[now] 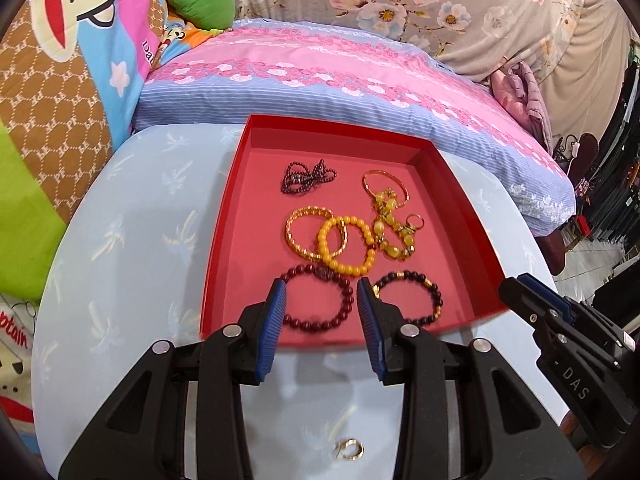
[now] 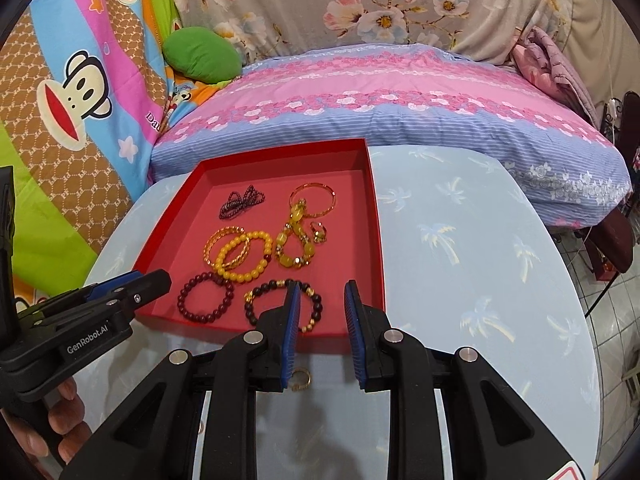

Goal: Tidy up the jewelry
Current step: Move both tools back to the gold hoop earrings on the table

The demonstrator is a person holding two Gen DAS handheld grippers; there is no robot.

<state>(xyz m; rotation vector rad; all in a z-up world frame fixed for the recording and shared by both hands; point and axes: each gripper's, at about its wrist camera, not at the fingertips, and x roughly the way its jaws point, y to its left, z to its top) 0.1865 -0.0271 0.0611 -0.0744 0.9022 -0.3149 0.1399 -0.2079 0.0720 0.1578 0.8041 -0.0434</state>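
Left gripper [image 1: 320, 292] tilted downward, blue pads apart, nothing between them. Right gripper [image 2: 322, 294] tilted downward likewise, blue pads a little closer together, also empty. Both held side by side near the front edge of the surface. Bare hand [image 2: 60, 420] wrapped around the left gripper's handle, fingers curled.

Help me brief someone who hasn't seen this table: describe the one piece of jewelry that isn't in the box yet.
Start at the red box on the pale blue palm-print tablecloth. Come off its near edge onto the bare cloth: a small gold ring lies there alone. Unlike the beaded bracelets, it is tiny, plain metal and outside the box.
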